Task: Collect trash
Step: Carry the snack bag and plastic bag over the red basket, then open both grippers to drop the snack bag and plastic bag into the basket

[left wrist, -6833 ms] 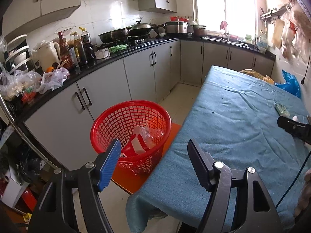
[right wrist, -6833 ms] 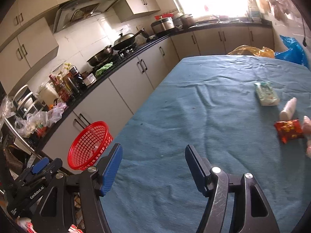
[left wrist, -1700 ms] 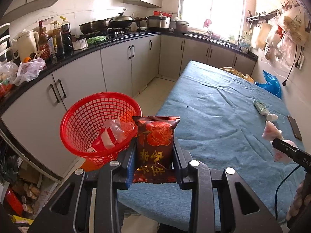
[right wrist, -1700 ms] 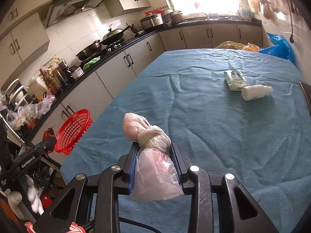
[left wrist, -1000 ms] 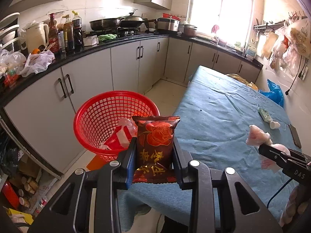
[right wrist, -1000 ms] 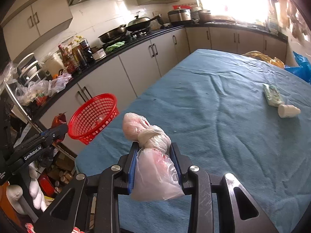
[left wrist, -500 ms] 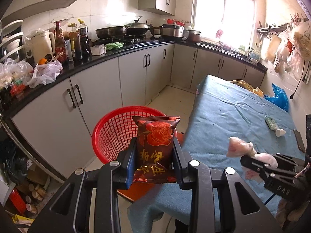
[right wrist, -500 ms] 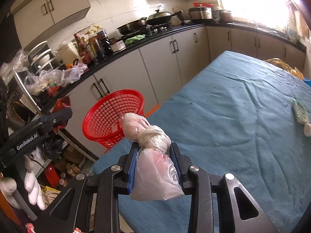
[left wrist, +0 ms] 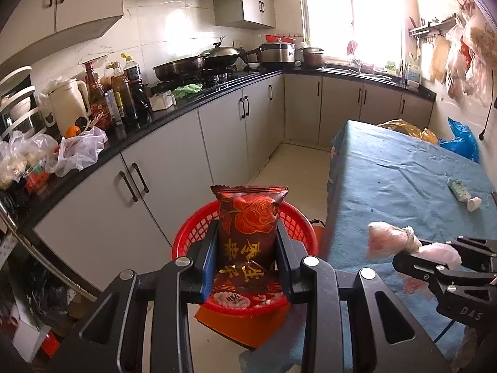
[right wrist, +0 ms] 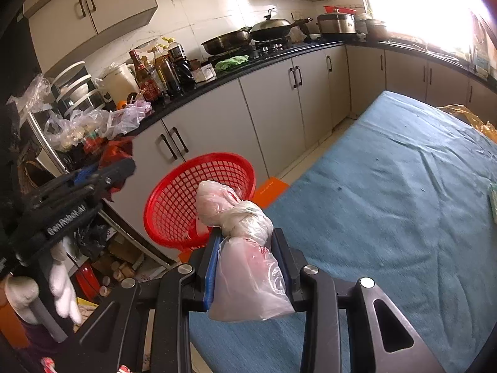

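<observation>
My left gripper [left wrist: 247,250] is shut on a dark red snack packet [left wrist: 248,230] with a rose print and holds it upright just above the red mesh basket [left wrist: 189,236] on the floor. My right gripper [right wrist: 247,261] is shut on a knotted pinkish plastic bag [right wrist: 245,248] over the near corner of the blue-clothed table [right wrist: 388,211]. The basket [right wrist: 174,199] lies ahead and left of it. The right gripper with its bag [left wrist: 391,239] shows at the right of the left wrist view. The left gripper [right wrist: 105,171] with the packet shows at the left of the right wrist view.
A white bottle [left wrist: 473,203] and a green packet [left wrist: 458,189] lie on the table's far right side. Grey cabinets [left wrist: 223,136] under a black counter run along the left. An orange stool [left wrist: 236,326] sits under the basket. Clutter fills the floor at the left [right wrist: 102,267].
Both grippers have swung left toward the basket. The snack packet is now directly over the basket, and the bag has come closer to the table's corner beside it.
</observation>
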Available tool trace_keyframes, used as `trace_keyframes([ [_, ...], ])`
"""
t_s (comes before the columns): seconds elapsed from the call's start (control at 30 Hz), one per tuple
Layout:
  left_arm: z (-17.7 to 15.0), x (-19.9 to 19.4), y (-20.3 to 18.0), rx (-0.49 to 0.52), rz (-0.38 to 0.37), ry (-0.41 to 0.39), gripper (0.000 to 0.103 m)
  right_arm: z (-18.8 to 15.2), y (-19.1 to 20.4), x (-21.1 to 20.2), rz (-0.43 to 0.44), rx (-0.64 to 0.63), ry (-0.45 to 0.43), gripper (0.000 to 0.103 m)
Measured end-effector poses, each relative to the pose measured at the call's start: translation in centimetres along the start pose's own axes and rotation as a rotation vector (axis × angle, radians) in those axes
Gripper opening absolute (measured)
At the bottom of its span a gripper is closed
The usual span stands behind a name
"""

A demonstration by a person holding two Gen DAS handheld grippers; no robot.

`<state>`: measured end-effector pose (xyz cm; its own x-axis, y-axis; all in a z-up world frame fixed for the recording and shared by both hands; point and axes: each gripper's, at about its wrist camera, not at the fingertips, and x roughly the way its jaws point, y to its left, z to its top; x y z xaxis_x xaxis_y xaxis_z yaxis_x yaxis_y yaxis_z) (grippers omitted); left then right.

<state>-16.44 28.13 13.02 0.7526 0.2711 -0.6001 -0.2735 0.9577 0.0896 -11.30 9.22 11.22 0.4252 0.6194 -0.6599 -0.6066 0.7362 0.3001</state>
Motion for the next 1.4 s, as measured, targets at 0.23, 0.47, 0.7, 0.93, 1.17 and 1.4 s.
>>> trace_keyframes([
  [0.23, 0.4, 2.8, 1.4, -0.011, 0.003, 0.035, 0.032, 2.4, 1.4, 2.7, 0.048, 0.008, 0.015, 0.035],
  [0.47, 0.3, 5.5, 3.6, -0.055, -0.02, 0.077, 0.032, 4.5, 2.0, 6.0, 0.071, 0.006, 0.041, 0.035],
  [0.7, 0.1, 8.4, 5.3, -0.103, -0.039, 0.126, 0.032, 5.4, 2.2, 9.2, 0.072, 0.015, 0.071, 0.035],
  [0.93, 0.4, 9.9, 6.4, -0.141, -0.063, 0.143, 0.032, 5.1, 1.9, 11.3, 0.076, 0.02, 0.101, 0.035],
  [1.17, 0.6, 9.9, 6.4, -0.151, -0.062, 0.144, 0.034, 5.2, 1.0, 12.4, 0.1, 0.067, 0.121, 0.037],
  [1.4, 0.9, 8.7, 6.0, -0.155, -0.063, 0.118, 0.053, 5.1, 0.0, 11.8, 0.119, 0.115, 0.111, 0.046],
])
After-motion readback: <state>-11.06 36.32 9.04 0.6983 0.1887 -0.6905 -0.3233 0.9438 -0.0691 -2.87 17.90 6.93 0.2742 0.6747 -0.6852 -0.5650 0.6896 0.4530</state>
